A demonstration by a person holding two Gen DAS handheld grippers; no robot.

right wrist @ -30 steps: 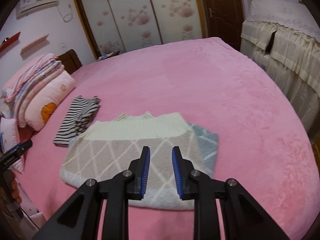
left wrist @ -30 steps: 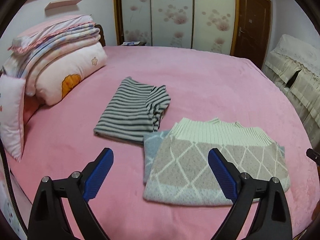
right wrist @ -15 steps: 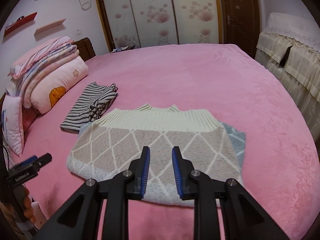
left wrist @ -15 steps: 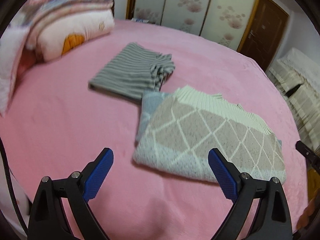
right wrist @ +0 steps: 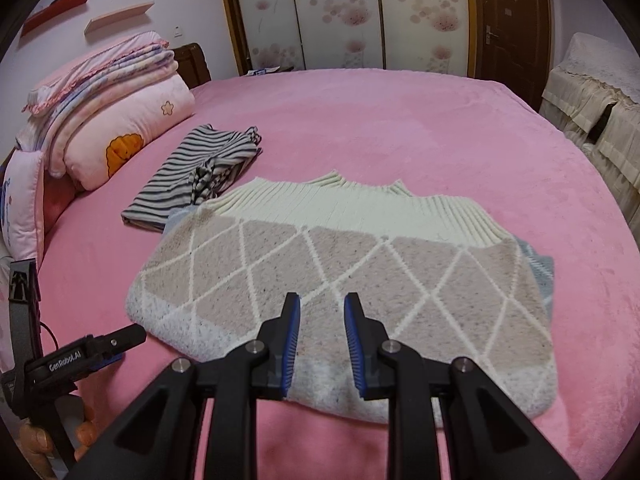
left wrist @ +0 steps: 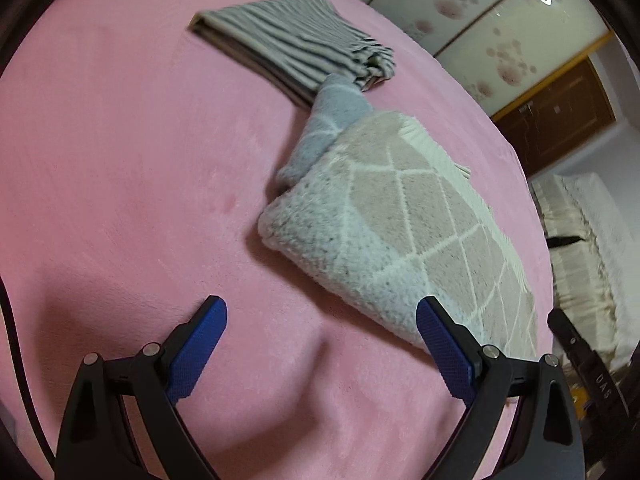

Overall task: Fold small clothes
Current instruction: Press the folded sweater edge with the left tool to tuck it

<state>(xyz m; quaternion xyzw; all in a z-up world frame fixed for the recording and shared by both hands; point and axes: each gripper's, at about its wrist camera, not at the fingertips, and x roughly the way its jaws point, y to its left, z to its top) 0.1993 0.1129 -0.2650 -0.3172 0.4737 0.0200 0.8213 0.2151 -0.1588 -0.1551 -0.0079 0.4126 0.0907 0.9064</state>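
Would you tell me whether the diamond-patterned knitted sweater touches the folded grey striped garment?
Touching. In the left wrist view, the sweater's blue sleeve tip lies over the striped garment's near edge, with no pink blanket between.

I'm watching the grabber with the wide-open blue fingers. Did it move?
Yes. The left gripper has dropped closer to the pink bed cover and tilted; the folded diamond-pattern knitted sweater now looks much bigger and slanted in its view.
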